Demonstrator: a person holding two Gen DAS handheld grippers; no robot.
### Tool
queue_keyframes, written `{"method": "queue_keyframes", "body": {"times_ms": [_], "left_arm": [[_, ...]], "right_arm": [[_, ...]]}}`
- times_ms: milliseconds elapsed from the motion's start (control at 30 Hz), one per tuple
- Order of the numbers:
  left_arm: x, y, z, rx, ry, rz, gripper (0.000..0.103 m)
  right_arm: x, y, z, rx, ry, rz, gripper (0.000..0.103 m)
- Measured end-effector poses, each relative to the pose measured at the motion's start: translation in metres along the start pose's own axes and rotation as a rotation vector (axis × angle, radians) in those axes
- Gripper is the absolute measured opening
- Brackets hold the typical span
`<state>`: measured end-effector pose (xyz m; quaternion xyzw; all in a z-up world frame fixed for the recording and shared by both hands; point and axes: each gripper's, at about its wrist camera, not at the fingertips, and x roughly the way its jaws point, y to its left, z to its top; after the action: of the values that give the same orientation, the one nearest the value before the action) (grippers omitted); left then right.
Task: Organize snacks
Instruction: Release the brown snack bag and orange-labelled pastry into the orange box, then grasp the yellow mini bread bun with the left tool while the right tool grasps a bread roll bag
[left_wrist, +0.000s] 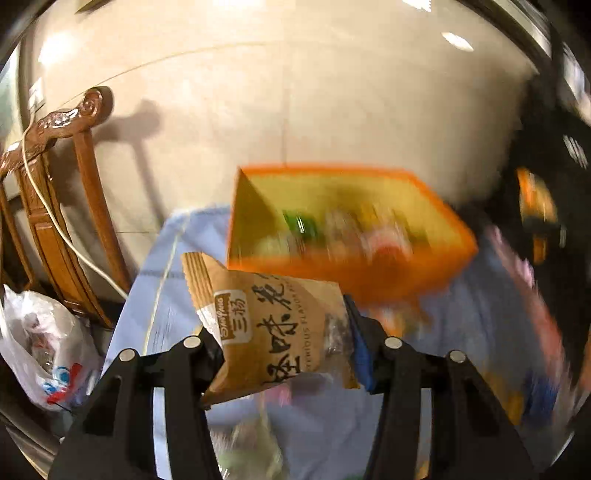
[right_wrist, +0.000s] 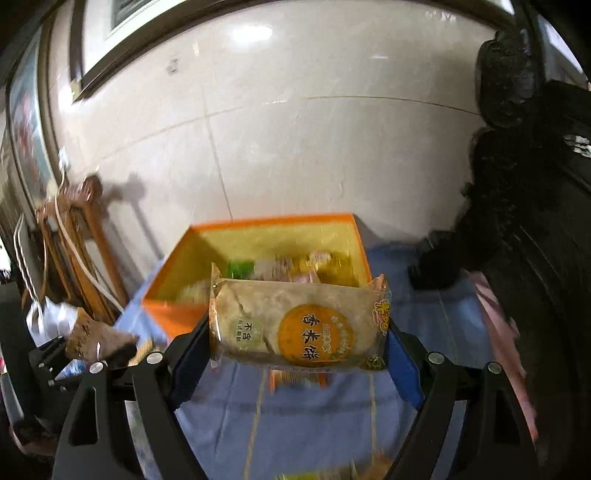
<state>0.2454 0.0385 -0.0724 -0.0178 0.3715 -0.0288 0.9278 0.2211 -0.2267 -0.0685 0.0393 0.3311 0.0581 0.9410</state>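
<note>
My left gripper (left_wrist: 284, 332) is shut on a brown snack packet (left_wrist: 269, 325) with black characters, held tilted in the air above the blue cloth. An orange box (left_wrist: 332, 171) with a yellow inside stands beyond it and holds several blurred snacks. My right gripper (right_wrist: 299, 332) is shut on a clear rice-cracker packet (right_wrist: 295, 325) with an orange round label, gripped by its two ends just in front of the orange box (right_wrist: 273, 221). In the right wrist view the left gripper (right_wrist: 99, 343) shows at the lower left with the brown packet (right_wrist: 92, 338).
A blue cloth (left_wrist: 332, 424) covers the table, with blurred loose snacks (left_wrist: 517, 387) on its right side. A carved wooden chair (left_wrist: 55, 206) with a white cord and a white plastic bag (left_wrist: 40, 350) stand left. Dark furniture (right_wrist: 517, 184) fills the right. A tiled wall lies behind.
</note>
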Motion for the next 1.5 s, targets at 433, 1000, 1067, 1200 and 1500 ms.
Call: {"method": "queue_keyframes", "body": {"times_ms": [433, 1000, 1067, 1200, 1500], "left_arm": [[0.103, -0.01, 0.088, -0.007, 0.065, 0.094, 0.05], [0.046, 0.02, 0.045, -0.019, 0.069, 0.093, 0.099], [0.032, 0.025, 0.027, -0.006, 0.087, 0.11, 0.099], [0.003, 0.03, -0.021, 0.034, 0.135, 0.1, 0.099], [-0.031, 0.02, -0.079, 0.18, 0.108, 0.035, 0.099]], "right_arm": [[0.138, -0.011, 0.049, 0.005, 0.119, -0.055, 0.084], [0.049, -0.051, -0.064, -0.041, 0.342, -0.1, 0.1], [0.038, -0.054, -0.096, -0.041, 0.384, -0.105, 0.1], [0.019, -0.049, -0.158, -0.128, 0.414, -0.047, 0.099], [0.038, -0.083, -0.17, -0.448, 0.591, 0.353, 0.099]]}}
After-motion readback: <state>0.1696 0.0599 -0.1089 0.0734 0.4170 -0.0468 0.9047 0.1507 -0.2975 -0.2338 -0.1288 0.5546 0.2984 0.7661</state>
